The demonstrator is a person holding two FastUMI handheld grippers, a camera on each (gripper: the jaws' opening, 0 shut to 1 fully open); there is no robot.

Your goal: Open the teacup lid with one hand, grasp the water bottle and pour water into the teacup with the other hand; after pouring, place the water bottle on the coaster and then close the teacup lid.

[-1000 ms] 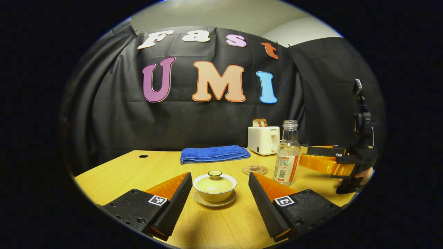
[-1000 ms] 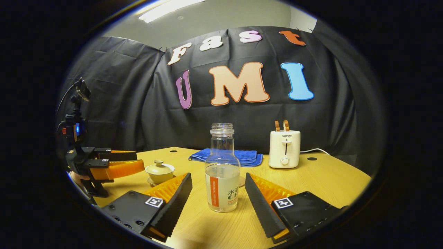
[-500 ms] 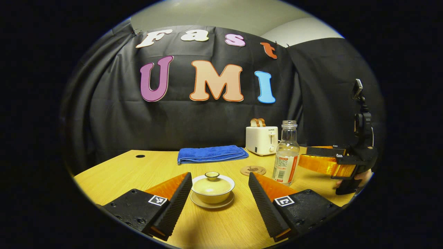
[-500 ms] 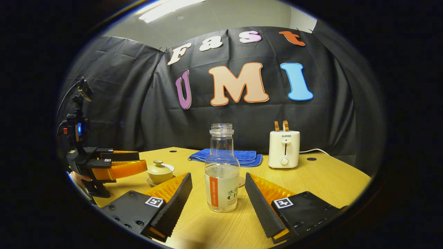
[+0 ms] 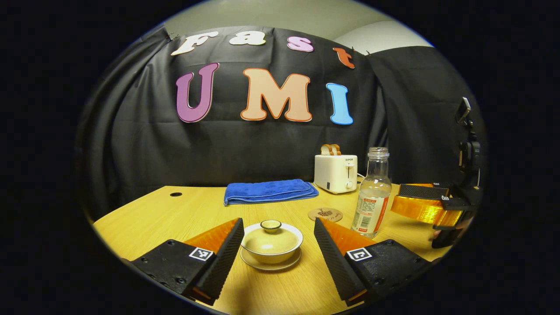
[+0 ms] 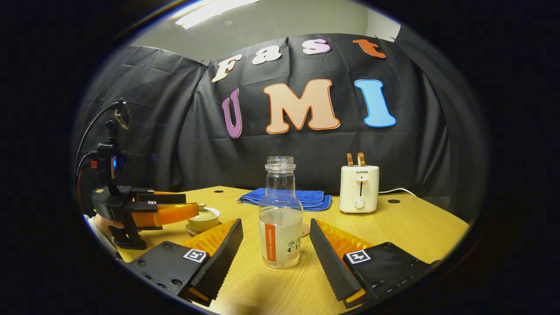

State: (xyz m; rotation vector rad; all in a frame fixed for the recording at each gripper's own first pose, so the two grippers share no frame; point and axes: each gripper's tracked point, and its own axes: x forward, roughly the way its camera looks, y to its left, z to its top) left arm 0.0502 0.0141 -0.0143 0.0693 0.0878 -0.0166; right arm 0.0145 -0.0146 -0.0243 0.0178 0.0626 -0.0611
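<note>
Pale wood grain covers the table (image 5: 144,214), and on it, straight ahead of the left gripper (image 5: 278,251) and between its widely spread fingers, sits the cream teacup (image 5: 271,246) on its saucer (image 5: 270,264), the lid (image 5: 271,231) on it with its small knob up; neither finger touches the cup. Beyond the right-hand finger of that gripper lies the round coaster (image 5: 325,214), and just right of the coaster stands the water bottle (image 5: 371,193), uncapped and partly filled. Farther ahead are a folded blue towel (image 5: 269,191) and a white toaster (image 5: 335,173) with bread in its slots. In the right gripper view, the right gripper (image 6: 276,253) is likewise spread wide, holding nothing, with the water bottle (image 6: 280,216) upright between its fingers and clear of both. To its left, the left gripper (image 6: 183,209) reaches over the near side of the teacup (image 6: 206,217), a hand (image 6: 107,224) visible at its grip. The towel (image 6: 288,197) and toaster (image 6: 359,187) stand ahead near the back wall.
</note>
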